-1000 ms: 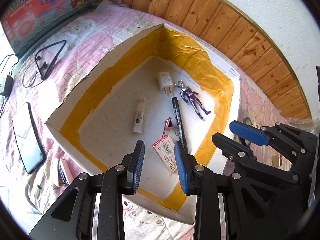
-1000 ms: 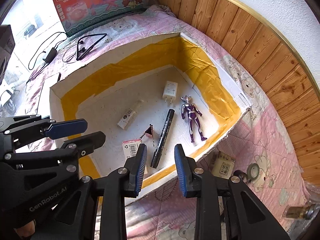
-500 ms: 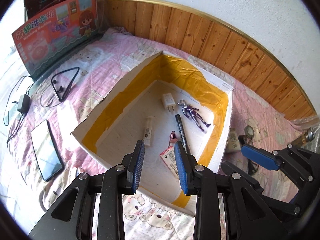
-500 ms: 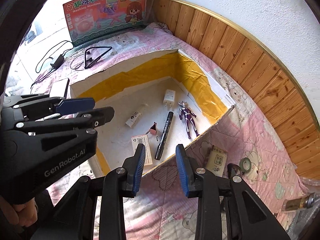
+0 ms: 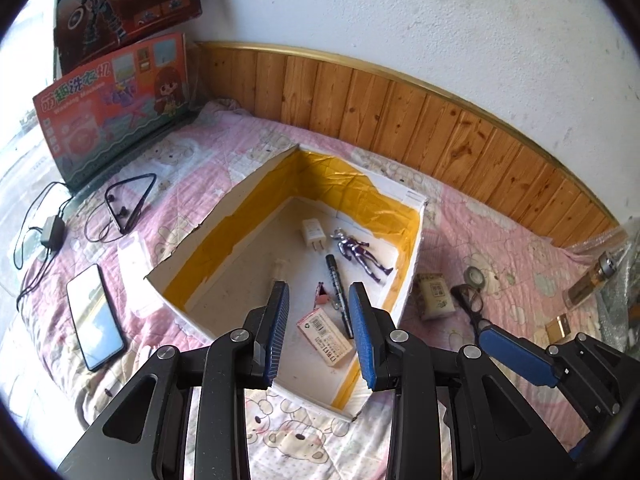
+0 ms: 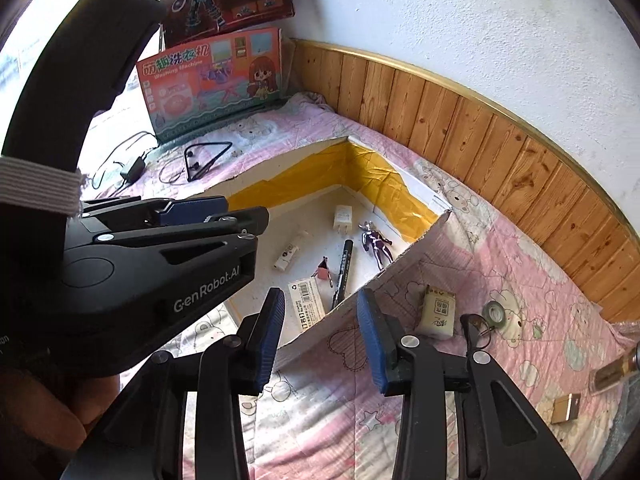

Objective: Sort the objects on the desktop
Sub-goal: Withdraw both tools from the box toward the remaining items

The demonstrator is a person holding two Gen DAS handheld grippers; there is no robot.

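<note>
A white cardboard box with yellow tape (image 5: 224, 240) (image 6: 304, 182) lies open on the pink bedspread. Inside lie a white charger (image 5: 313, 233), a purple figure (image 5: 360, 254) (image 6: 376, 242), a black marker (image 5: 338, 288) (image 6: 343, 272), a staples box (image 5: 326, 336) (image 6: 306, 308), a small pink clip (image 5: 322, 298) and a white tube (image 6: 289, 254). My left gripper (image 5: 318, 340) is open and empty, raised over the box's near side. My right gripper (image 6: 322, 340) is open and empty, raised over the box's near right corner.
Right of the box lie a cream packet (image 5: 436, 296) (image 6: 438, 312), a tape roll (image 6: 494, 313), black glasses (image 5: 470, 308), a bottle (image 5: 592, 280) and a small gold block (image 6: 566, 408). Left lie a phone (image 5: 95, 316), earphones (image 5: 128, 204), a charger cable (image 5: 50, 232) and toy boxes (image 5: 116, 92).
Both grippers have pulled up and back from the box, so the box looks smaller and more of the bed and wall shows. Both stay open and empty.
</note>
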